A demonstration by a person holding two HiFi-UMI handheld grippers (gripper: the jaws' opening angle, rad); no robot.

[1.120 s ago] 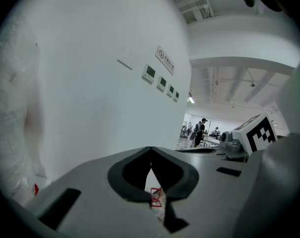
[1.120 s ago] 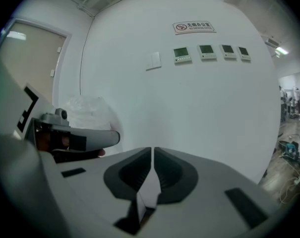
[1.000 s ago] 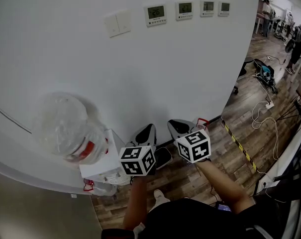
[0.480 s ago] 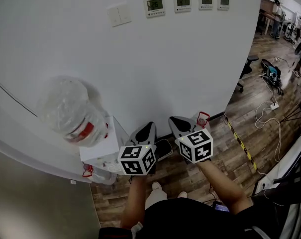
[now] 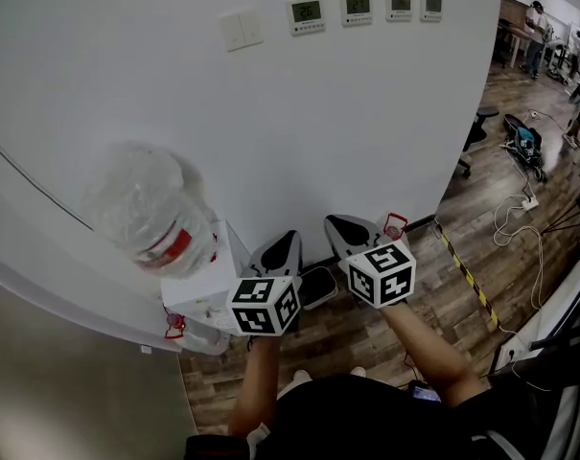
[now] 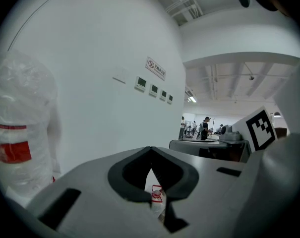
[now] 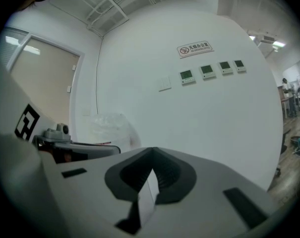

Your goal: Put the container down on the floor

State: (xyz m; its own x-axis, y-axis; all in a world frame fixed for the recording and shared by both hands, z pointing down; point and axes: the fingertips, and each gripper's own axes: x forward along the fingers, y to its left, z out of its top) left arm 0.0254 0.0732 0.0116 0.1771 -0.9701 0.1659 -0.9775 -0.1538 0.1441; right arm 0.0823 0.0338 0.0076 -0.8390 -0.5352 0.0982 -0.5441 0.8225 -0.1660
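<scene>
In the head view both grippers are held side by side at waist height, pointing at the white wall. The left gripper point(image 5: 282, 244) point(image 6: 150, 151) has its jaws closed tip to tip. Through the slit under the tips I see a small clear container with a red latch point(image 6: 155, 196), low down. The right gripper point(image 5: 352, 226) point(image 7: 151, 152) is shut too, and only a pale strip shows in its slit. A clear container with a red latch point(image 5: 395, 225) sits by the baseboard just past the right gripper's tip. I cannot tell whether it touches the gripper.
A white water dispenser point(image 5: 205, 290) with a plastic-wrapped bottle point(image 5: 148, 214) stands at the left. A clear red-clipped item point(image 5: 177, 326) lies at its foot. A dark white-rimmed object point(image 5: 316, 286) lies on the wood floor between the grippers. Cables point(image 5: 515, 214) and yellow-black tape point(image 5: 467, 276) run at right.
The grippers have barely moved, and the right one has drifted slightly up and right. The head view has shifted, so the dispenser and floor sit a little higher in frame.
</scene>
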